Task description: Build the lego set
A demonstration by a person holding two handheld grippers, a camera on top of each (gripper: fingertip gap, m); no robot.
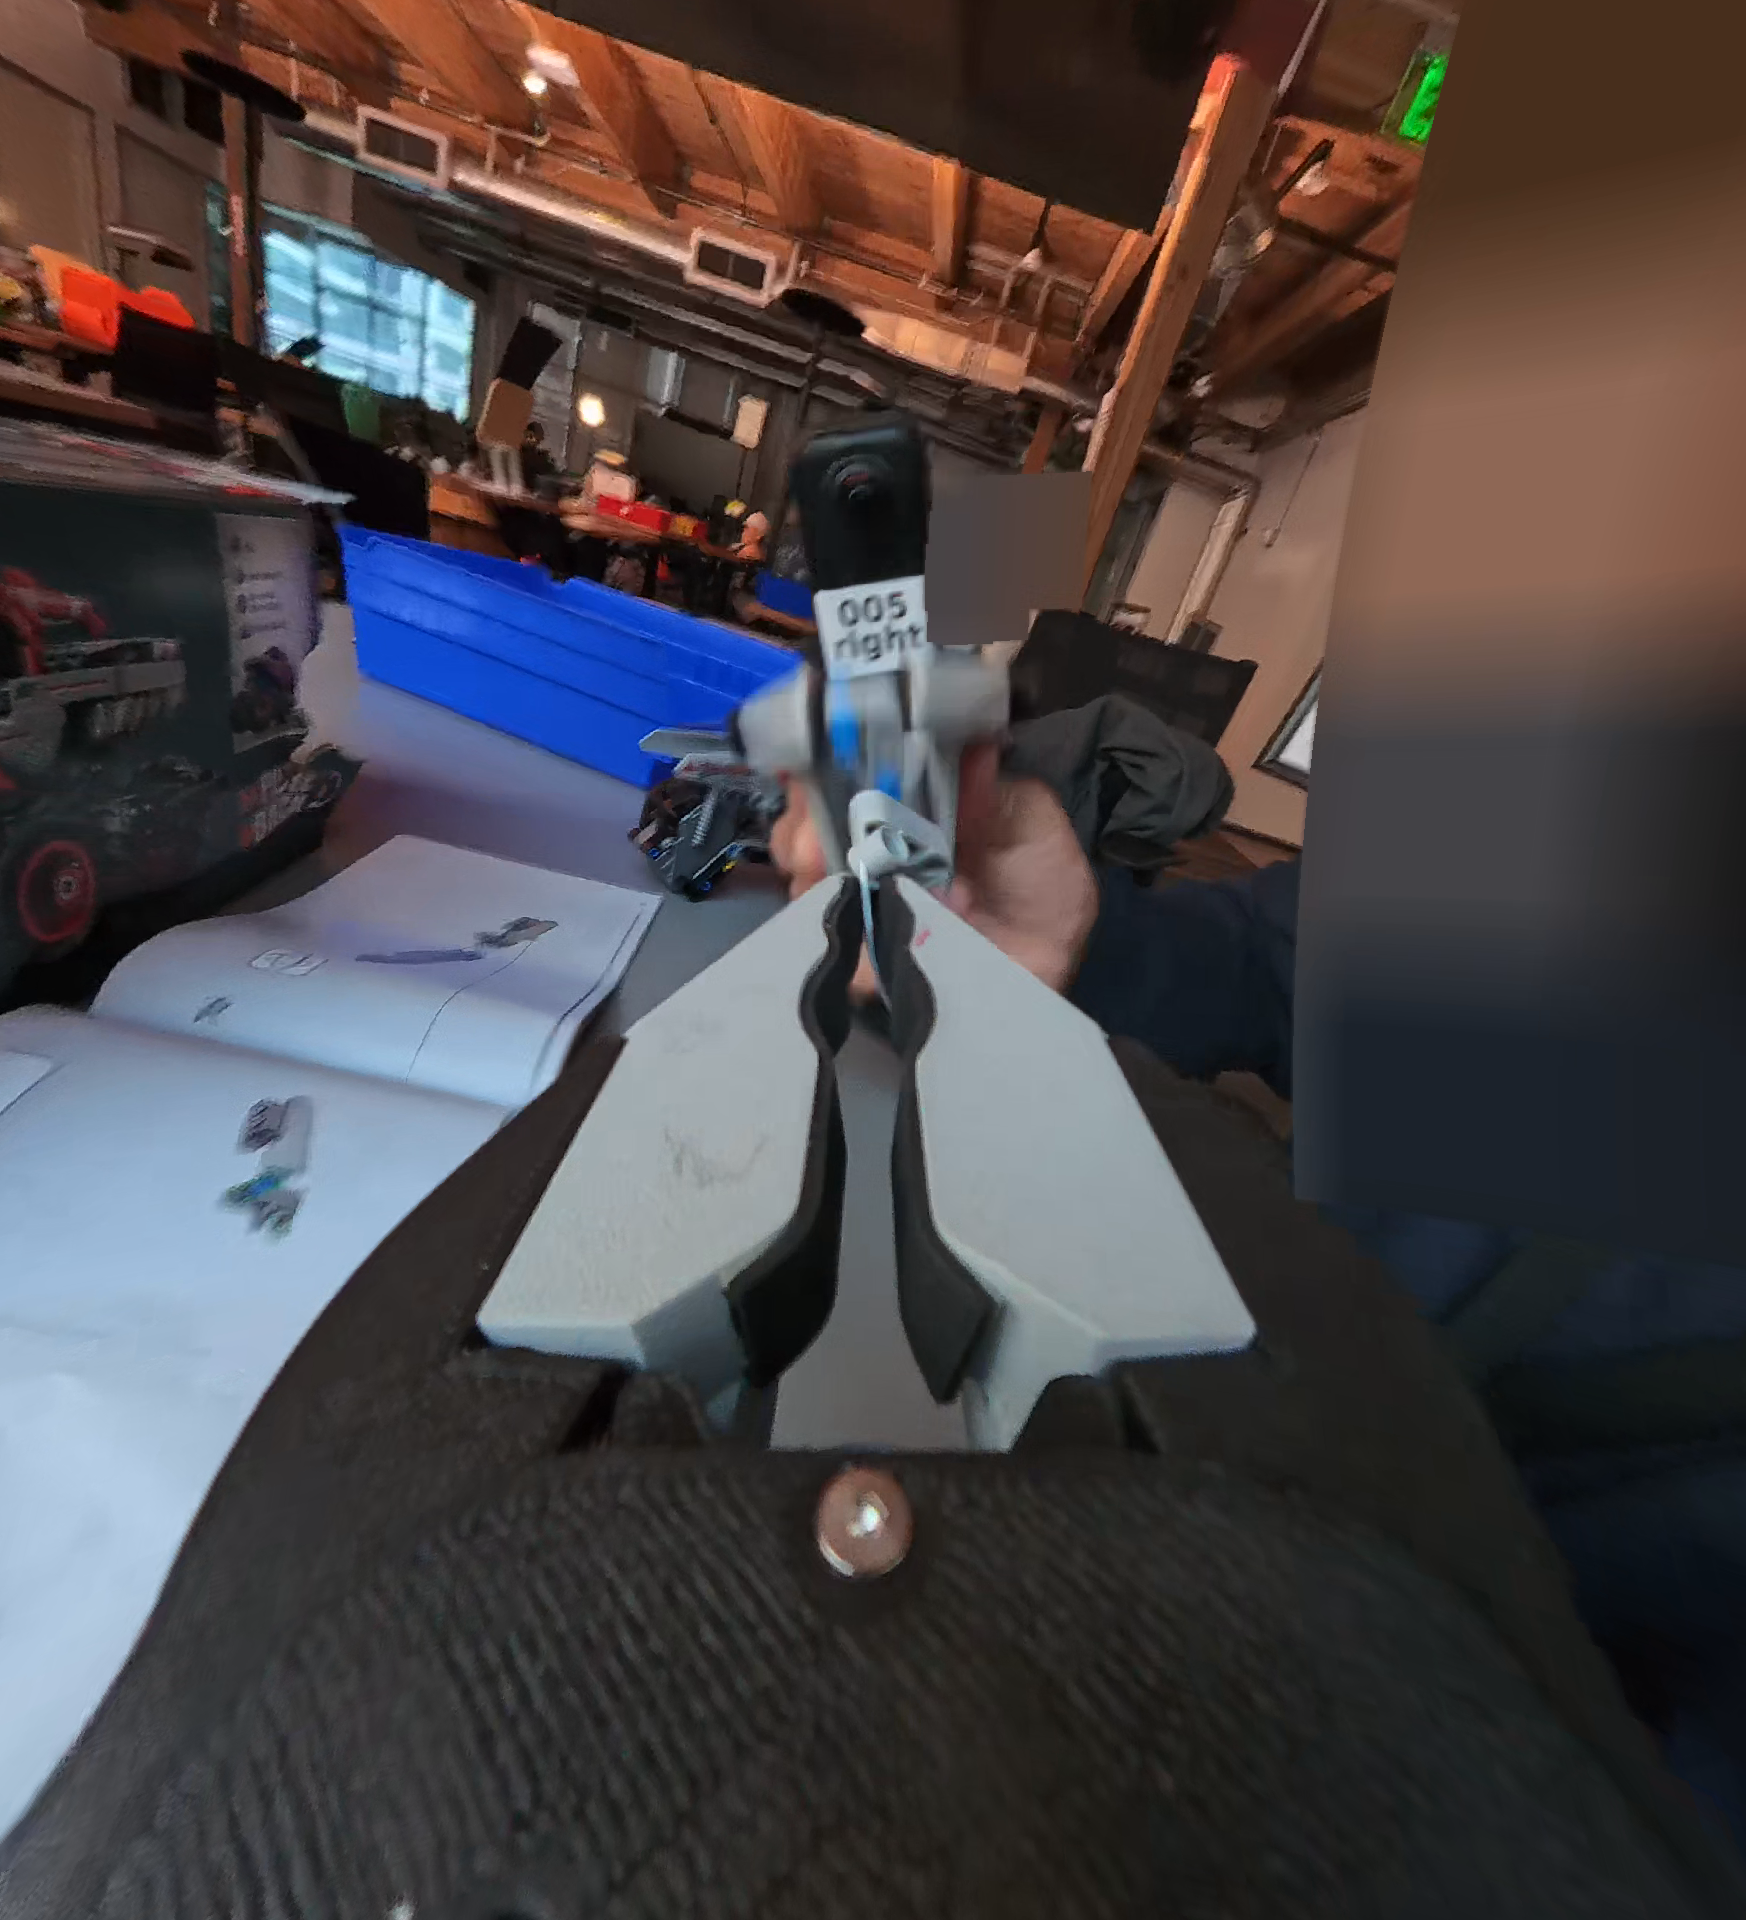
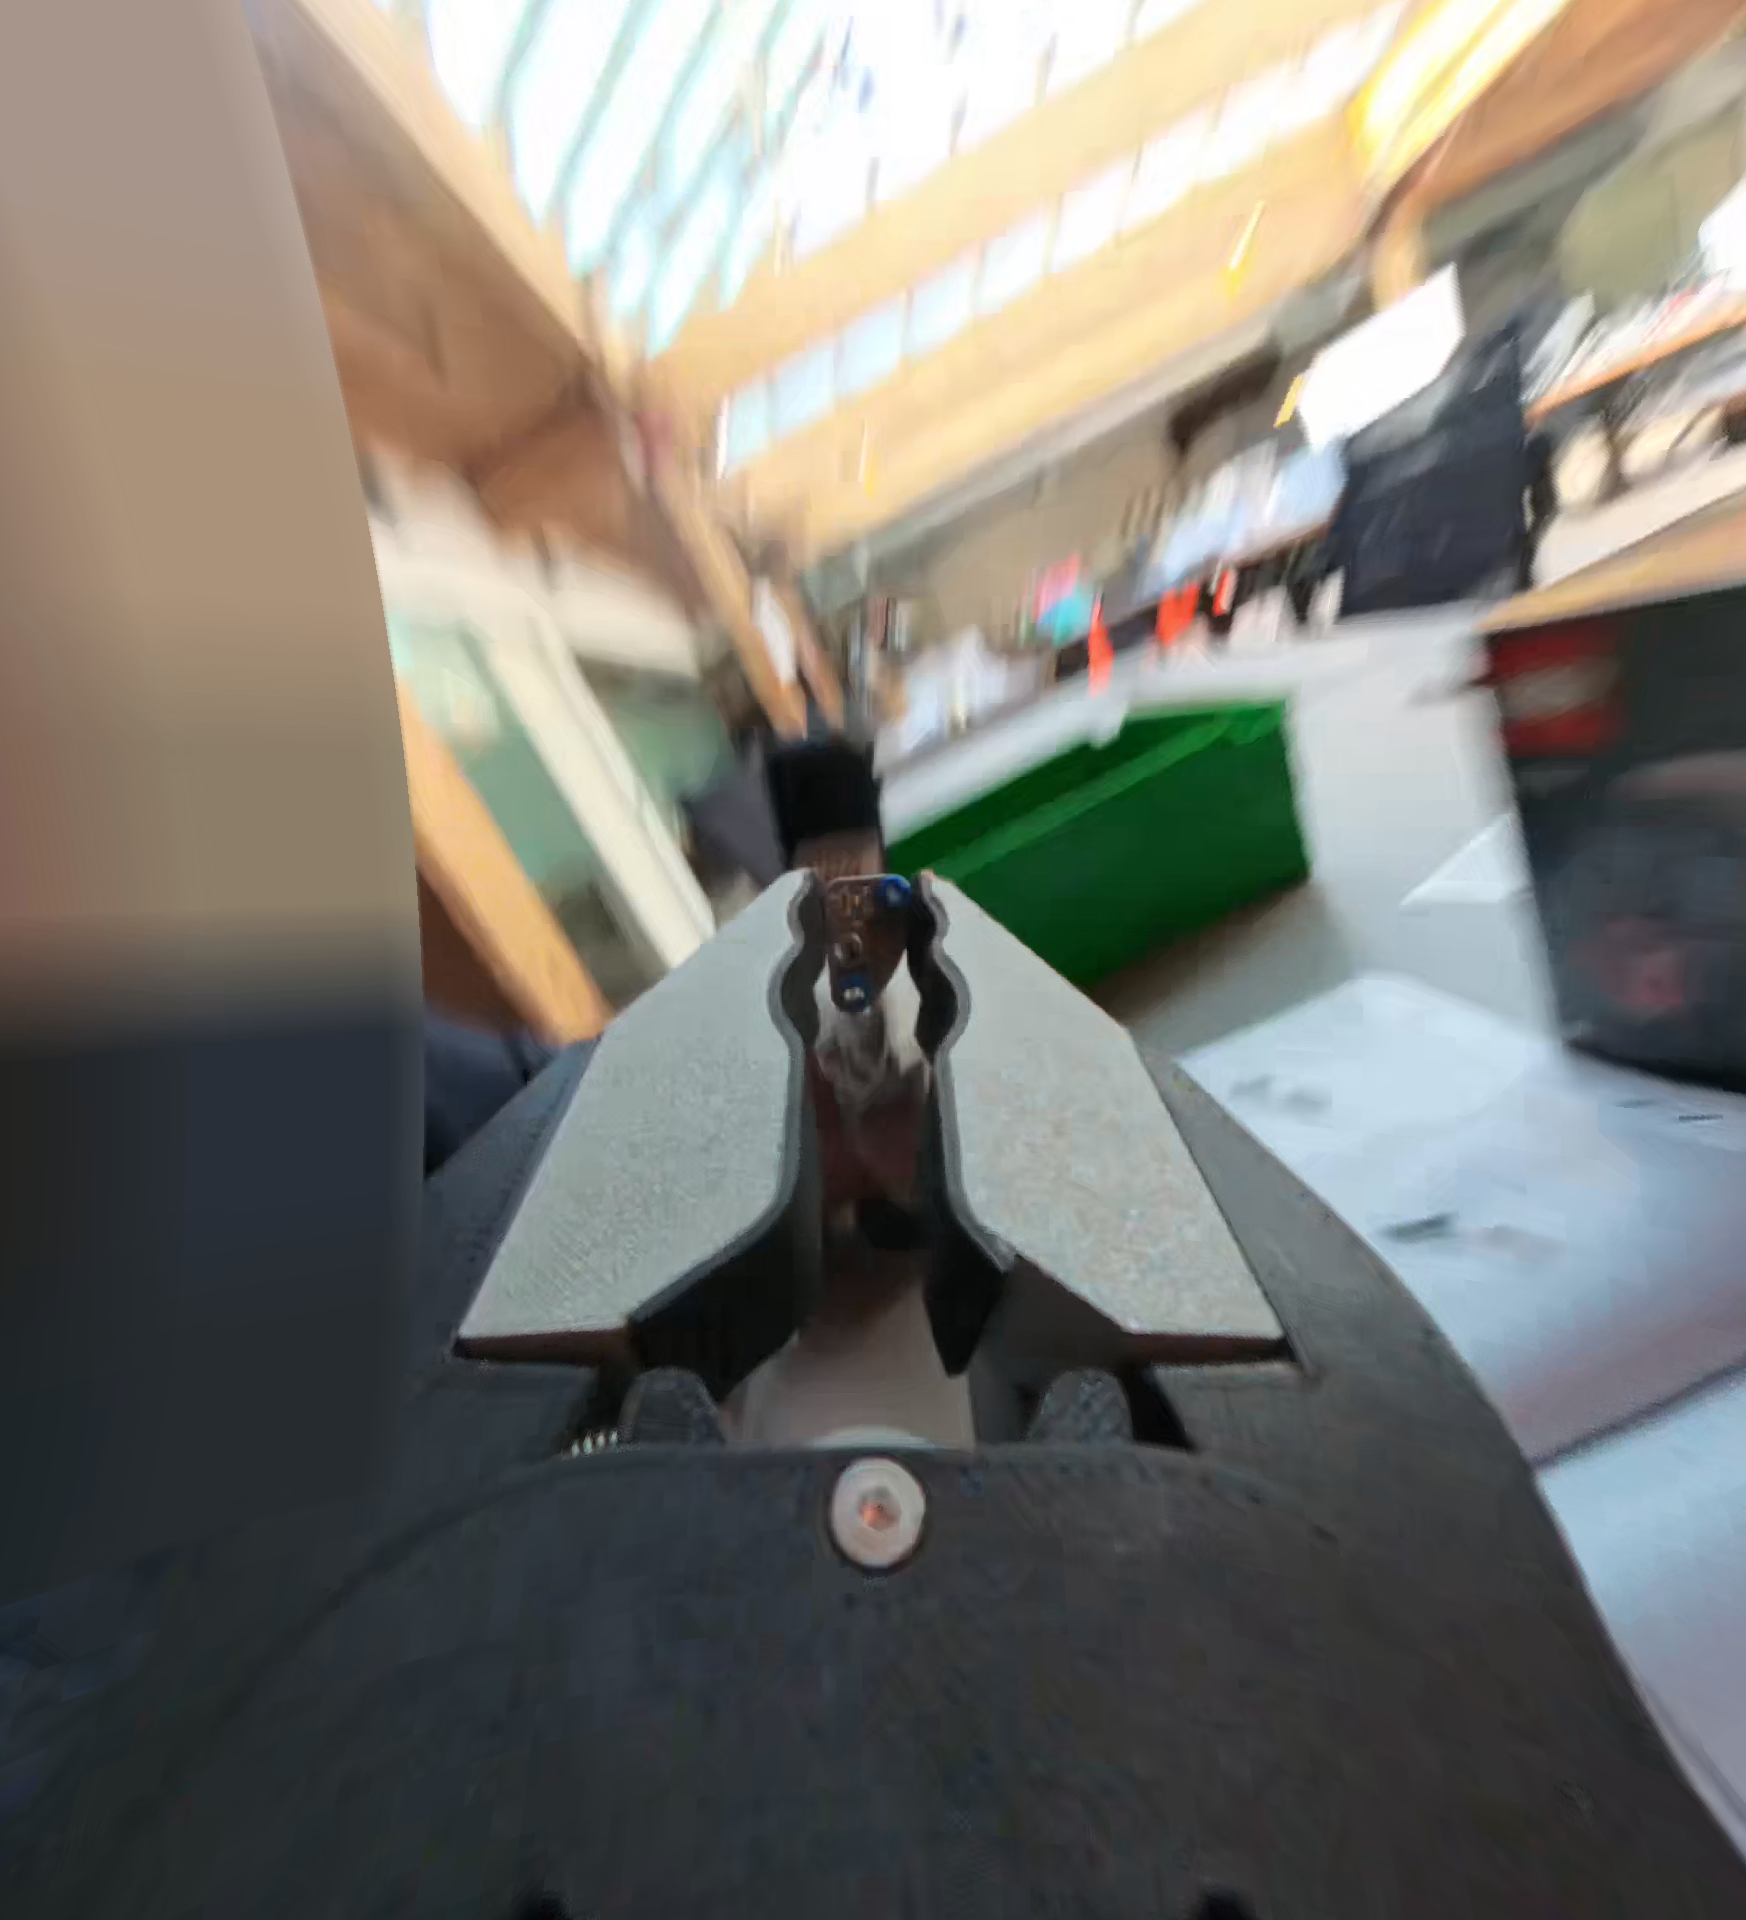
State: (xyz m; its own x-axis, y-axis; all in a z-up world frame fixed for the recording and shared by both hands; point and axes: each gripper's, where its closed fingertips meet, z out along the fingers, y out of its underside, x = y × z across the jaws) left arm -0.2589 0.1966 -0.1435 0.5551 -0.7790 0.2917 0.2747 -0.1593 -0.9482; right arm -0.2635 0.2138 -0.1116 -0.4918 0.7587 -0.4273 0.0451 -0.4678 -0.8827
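Note:
My left gripper (image 1: 874,914) is shut on a small grey lego piece (image 1: 895,840) that sticks out past its tips. The right gripper (image 1: 879,748) faces it just beyond, held by a hand (image 1: 1020,883), tips almost meeting. In the right wrist view my right gripper (image 2: 864,920) is shut on a small dark brown lego piece with blue pins (image 2: 861,940). Both grippers are held up in the air above the table. A partly built dark lego assembly (image 1: 697,831) lies on the table behind them.
An open instruction booklet (image 1: 329,1029) lies on the table at left and shows blurred in the right wrist view (image 2: 1471,1143). The lego box (image 1: 69,748) stands behind it. A blue bin (image 1: 557,665) and a green bin (image 2: 1108,831) sit farther back. The tips of one gripper are about 5 centimetres away from the tips of the other.

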